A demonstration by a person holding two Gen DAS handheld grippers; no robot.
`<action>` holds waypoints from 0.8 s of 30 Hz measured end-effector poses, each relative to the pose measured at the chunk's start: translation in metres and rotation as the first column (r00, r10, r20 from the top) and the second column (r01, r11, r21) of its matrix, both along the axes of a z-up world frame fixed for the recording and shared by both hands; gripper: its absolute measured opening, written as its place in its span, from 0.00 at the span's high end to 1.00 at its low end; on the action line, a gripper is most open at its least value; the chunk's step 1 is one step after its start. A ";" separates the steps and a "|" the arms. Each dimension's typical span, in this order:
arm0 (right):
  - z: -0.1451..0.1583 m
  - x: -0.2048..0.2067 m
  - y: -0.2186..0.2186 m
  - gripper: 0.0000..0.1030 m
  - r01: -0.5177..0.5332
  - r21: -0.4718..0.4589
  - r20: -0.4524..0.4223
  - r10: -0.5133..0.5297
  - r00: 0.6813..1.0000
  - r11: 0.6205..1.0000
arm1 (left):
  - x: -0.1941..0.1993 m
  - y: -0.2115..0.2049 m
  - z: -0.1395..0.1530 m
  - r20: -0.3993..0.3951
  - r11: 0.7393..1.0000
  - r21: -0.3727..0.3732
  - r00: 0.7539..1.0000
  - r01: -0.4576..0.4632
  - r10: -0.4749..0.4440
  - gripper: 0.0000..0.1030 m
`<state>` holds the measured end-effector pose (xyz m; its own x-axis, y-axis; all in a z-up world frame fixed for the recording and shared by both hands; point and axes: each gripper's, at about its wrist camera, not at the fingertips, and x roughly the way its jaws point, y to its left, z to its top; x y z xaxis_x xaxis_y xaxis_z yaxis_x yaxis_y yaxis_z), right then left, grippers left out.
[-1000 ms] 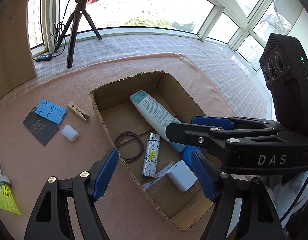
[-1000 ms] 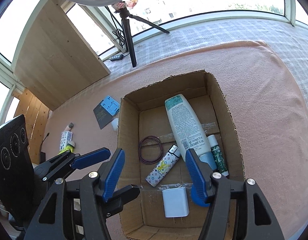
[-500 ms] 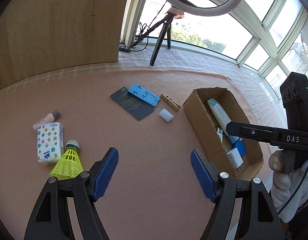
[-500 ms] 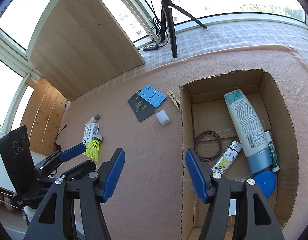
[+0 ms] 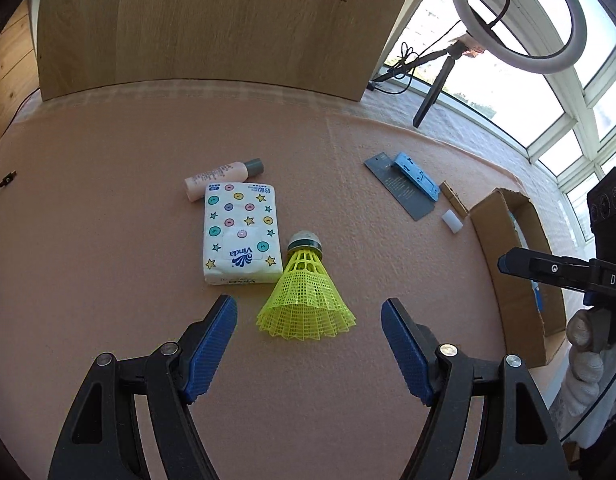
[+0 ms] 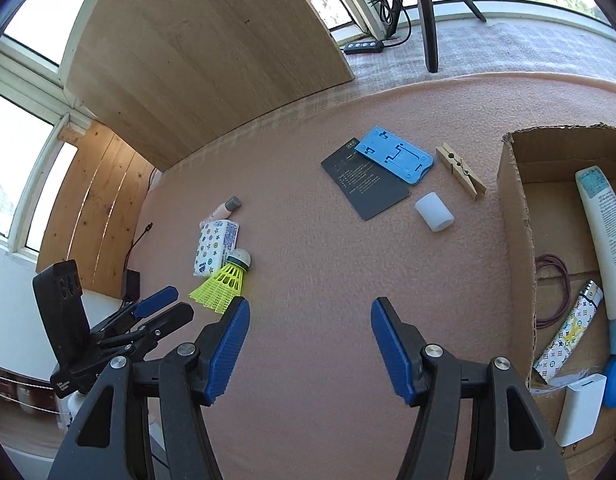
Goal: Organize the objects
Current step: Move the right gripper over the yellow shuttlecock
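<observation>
Shuttlecock [image 5: 306,294] lies just ahead of the left gripper [image 5: 309,316], jaws apart, empty; right gripper [image 6: 310,322] likewise gapes, holding nothing.

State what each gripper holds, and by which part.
Nothing is held. The left gripper stands open just short of the yellow shuttlecock; the right gripper is open over bare mat.

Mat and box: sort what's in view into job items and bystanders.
Job: shuttlecock, tissue pack, bottle, blue holder, dark card, clothespin, white cap, box.
Bystanders: tripod, ring light, wood board, power strip.
</observation>
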<state>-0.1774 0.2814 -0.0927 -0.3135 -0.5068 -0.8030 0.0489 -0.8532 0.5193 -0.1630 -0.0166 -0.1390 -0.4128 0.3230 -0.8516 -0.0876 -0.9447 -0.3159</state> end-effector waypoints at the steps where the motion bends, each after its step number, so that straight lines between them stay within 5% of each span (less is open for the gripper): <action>1: -0.002 -0.002 -0.006 0.42 -0.006 -0.001 0.006 0.006 1.000 1.000 | 0.000 -0.002 -0.003 0.003 1.000 0.006 1.000 0.002 -0.002 0.25; 24: -0.048 -0.046 -0.081 0.42 -0.089 -0.099 0.127 0.101 0.987 0.991 | -0.025 0.033 -0.038 0.045 0.993 0.075 0.994 0.095 -0.098 0.25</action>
